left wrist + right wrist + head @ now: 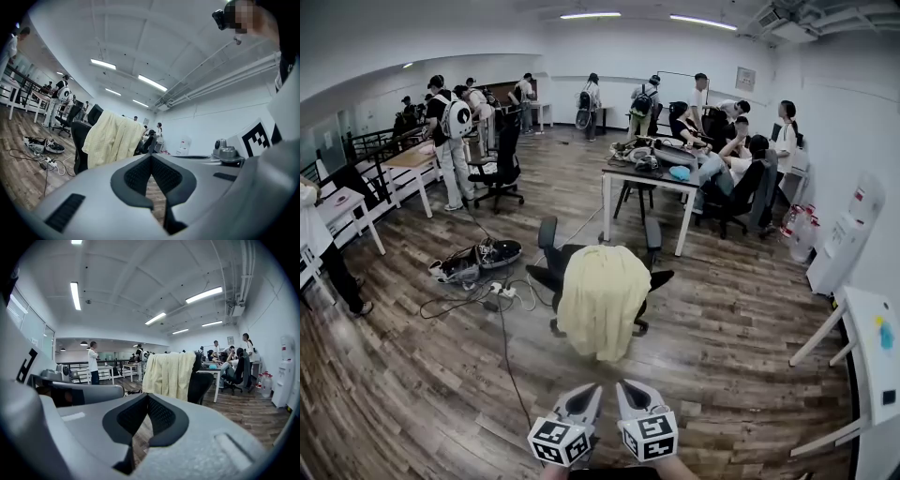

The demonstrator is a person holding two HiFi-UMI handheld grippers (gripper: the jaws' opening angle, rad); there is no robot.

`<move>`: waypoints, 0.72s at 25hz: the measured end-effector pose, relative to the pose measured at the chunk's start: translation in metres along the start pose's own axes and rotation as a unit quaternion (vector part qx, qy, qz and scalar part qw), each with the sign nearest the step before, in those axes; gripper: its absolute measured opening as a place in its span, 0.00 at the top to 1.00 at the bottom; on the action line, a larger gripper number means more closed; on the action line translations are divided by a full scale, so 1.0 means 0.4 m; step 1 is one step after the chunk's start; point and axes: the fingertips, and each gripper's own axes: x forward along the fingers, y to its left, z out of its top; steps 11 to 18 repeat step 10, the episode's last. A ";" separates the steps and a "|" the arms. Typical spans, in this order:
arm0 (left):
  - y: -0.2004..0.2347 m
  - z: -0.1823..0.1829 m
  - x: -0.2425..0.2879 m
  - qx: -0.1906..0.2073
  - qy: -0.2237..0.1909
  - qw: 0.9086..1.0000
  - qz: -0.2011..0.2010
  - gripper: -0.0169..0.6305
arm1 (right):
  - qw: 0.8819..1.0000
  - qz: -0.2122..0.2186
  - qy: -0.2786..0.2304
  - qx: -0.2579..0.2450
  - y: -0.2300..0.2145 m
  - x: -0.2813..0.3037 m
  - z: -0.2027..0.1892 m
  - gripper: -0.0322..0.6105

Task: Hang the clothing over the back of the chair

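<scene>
A pale yellow garment (602, 298) hangs draped over the back of a black office chair (551, 268) in the middle of the wooden floor. It shows too in the left gripper view, garment (111, 137) over chair (80, 140), and in the right gripper view, garment (169, 374) over chair (205, 383). My left gripper (587, 390) and right gripper (624, 386) sit side by side at the bottom of the head view, well short of the chair. Both are shut, tips together, with nothing held. The left gripper (151, 158) and right gripper (147, 398) point toward the chair.
A power strip with cables (495, 292) and a bag (478, 259) lie on the floor left of the chair. A white table (649, 184) with seated people stands behind it. Several people stand at the back. A white desk (872, 349) is at the right.
</scene>
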 end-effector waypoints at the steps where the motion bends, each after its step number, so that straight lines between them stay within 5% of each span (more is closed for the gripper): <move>1: 0.001 0.002 0.001 0.000 0.000 1.000 -0.001 0.96 | 1.000 -0.003 0.001 0.000 -0.003 -0.001 0.000 0.94; 18: 0.005 -0.027 -0.011 -0.007 0.017 1.000 -0.012 0.96 | 1.000 -0.019 0.007 0.005 0.002 -0.009 -0.022 0.94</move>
